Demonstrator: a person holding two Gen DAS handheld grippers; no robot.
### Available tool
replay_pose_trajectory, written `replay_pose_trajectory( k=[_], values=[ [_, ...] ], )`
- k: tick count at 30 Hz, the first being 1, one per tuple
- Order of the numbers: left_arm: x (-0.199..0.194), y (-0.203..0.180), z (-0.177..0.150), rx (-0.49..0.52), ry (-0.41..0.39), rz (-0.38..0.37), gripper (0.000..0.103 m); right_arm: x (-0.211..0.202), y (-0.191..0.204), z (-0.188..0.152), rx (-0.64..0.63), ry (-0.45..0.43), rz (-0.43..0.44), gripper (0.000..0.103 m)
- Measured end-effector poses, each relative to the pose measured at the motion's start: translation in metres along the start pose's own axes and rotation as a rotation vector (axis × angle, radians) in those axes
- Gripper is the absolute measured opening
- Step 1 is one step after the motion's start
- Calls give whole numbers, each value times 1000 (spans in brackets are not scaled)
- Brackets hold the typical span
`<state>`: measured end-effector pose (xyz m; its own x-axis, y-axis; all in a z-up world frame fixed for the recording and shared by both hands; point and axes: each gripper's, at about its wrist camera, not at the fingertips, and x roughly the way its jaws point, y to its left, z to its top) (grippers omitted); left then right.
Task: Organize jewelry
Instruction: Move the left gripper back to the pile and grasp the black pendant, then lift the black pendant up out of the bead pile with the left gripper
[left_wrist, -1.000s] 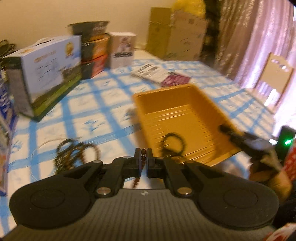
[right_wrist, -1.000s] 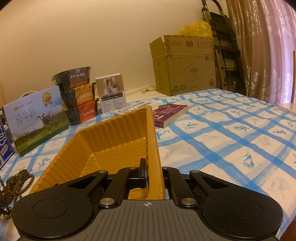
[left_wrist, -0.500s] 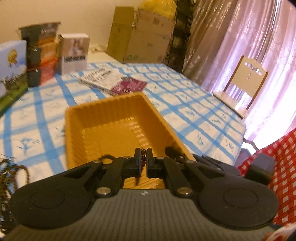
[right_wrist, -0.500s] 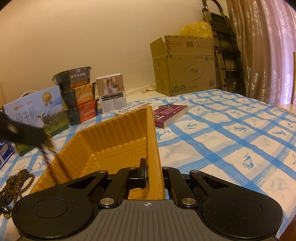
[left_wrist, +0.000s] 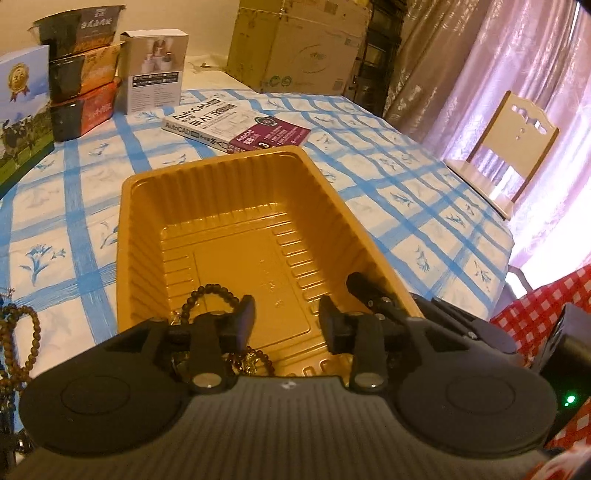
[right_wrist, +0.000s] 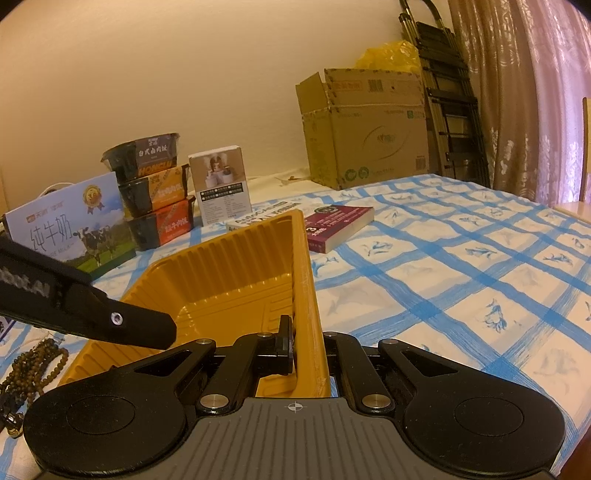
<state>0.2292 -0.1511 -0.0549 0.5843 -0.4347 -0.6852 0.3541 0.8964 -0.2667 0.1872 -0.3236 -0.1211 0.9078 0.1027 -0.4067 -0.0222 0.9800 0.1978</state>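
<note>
- Between the left gripper (left_wrist: 286, 317) fingers (left_wrist: 245, 319) nothing is pinched: they have just been opening and stand partly apart above the near end of the yellow tray (left_wrist: 317, 177), likely to let a beaded bracelet (left_wrist: 210, 295) drop in.
- That bracelet lies on the tray floor at its near left, partly hidden under the gripper.
- At the near right wall, the right gripper (right_wrist: 308, 345) is clamped on the rim, probably steadying the tray.
- Left of the tray, more bead strands (right_wrist: 35, 365) wait on the tabletop (right_wrist: 461, 273), so sorting looks unfinished.
</note>
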Motion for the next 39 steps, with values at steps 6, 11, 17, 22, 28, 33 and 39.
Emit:
replay_pose_trajectory(
  k=[6,11,17,22,28,33,39],
  values=[
    [-28,16,0,-44,-60,6,37,1,0,0,-2,3,-2,4],
    [-63,47,-3,-74,-122,90,39,1,0,0,-3,3,-3,4],
    [-95,90,-22,-108,-130,225,40,0,0,-1,-7,3,-4,4],
    [-111,121,-48,-117,-86,334,40,0,-1,-2,-8,3,-5,4],
    [-128,152,-78,-146,-28,422,40,0,-1,-2,-9,4,-7,4],
    [-134,163,-100,-157,14,451,40,-1,-1,-2,-10,4,-8,4],
    [-124,155,-111,-60,43,455,40,-3,-1,-2,-22,4,-9,4]
  ],
)
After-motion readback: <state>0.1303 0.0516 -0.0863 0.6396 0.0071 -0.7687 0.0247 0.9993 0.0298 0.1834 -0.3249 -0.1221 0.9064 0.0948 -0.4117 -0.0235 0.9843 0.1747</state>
